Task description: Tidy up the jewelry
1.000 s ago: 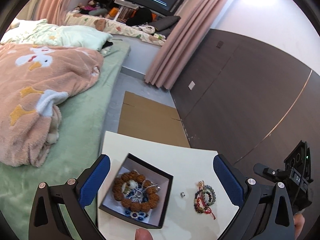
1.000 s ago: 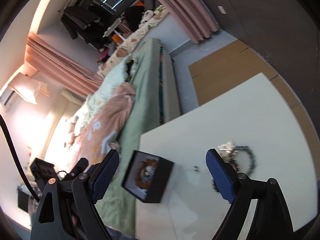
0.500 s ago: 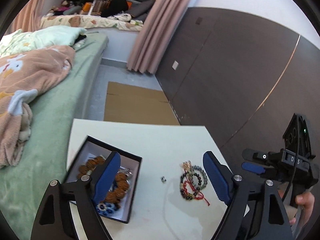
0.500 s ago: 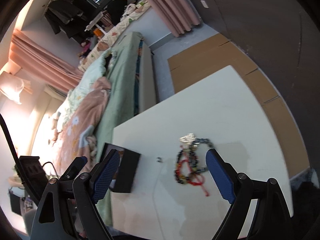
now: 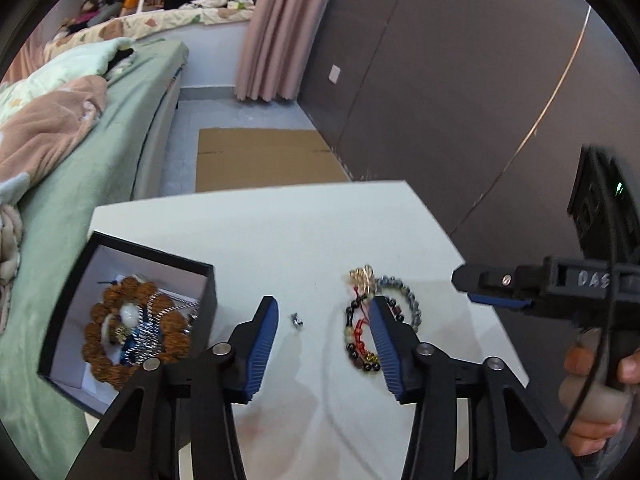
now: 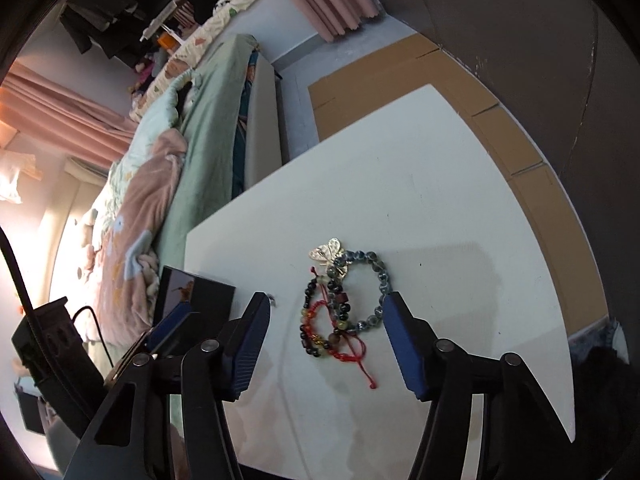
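I am hovering my right gripper (image 6: 326,334), jaws spread, over the bracelet pile (image 6: 344,304) lying on the white table (image 6: 460,200). I am holding the left gripper (image 5: 322,342) spread too, beside the black box (image 5: 132,320).

Left hand-held gripper (image 5: 322,322) is spread wide above the white table (image 5: 280,232), gripping nothing. A small metal bead (image 5: 296,319) lies between its fingers. A pile of bracelets (image 5: 362,322) sits at its right finger. An open black box (image 5: 132,300) with jewelry stands left. Right hand-held gripper (image 5: 496,290) enters from the right.
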Motion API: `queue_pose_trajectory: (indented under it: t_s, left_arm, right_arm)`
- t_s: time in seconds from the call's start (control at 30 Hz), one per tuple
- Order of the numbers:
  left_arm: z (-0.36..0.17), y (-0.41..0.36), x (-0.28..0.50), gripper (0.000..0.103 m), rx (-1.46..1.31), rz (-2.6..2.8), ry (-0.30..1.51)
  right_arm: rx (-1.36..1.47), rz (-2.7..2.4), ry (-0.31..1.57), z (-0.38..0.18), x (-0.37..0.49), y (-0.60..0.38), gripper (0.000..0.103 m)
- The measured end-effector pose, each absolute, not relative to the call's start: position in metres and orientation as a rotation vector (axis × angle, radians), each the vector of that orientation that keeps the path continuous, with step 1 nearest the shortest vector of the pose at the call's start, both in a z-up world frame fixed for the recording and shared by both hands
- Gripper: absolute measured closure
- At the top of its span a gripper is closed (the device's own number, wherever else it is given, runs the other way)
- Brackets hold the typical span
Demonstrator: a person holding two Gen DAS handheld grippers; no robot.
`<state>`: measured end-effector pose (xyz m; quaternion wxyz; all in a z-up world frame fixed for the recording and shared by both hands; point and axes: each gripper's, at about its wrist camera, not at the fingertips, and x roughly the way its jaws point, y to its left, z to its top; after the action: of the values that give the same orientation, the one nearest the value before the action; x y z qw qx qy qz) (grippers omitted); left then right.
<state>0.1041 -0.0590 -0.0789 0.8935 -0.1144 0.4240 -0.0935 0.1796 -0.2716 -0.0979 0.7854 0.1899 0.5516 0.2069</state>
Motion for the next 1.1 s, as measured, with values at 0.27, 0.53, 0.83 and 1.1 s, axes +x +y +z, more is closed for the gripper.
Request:
queue_pose_trajectory:
  t_s: [0.27,0.53,0.83,1.1]
  left_arm:
    - [-0.101,-0.079,0.114,0.065,-0.126,-0.141,0.914]
    - [-0.125,-0.084,0.129,0.069,-0.102,-0.116,0.968]
    - [-0.14,-0.077,0.135,0.099,-0.117,-0.08,1.0]
    - [-0.116,-0.062,0.126,0.1,-0.169,-0.094,0.934]
  right_arm:
    - [0.361,0.406,1.163,-0.091,0.184,-0.279,0.043]
    - [0.355,0.441,1.176,-0.094,0.188,-0.275,0.043]
    - [0.314,0.479,1.251,-0.118,0.191,-0.251,0.052]
    - [0.284,0.468,1.288,-0.134,0.193,-0.24,0.06]
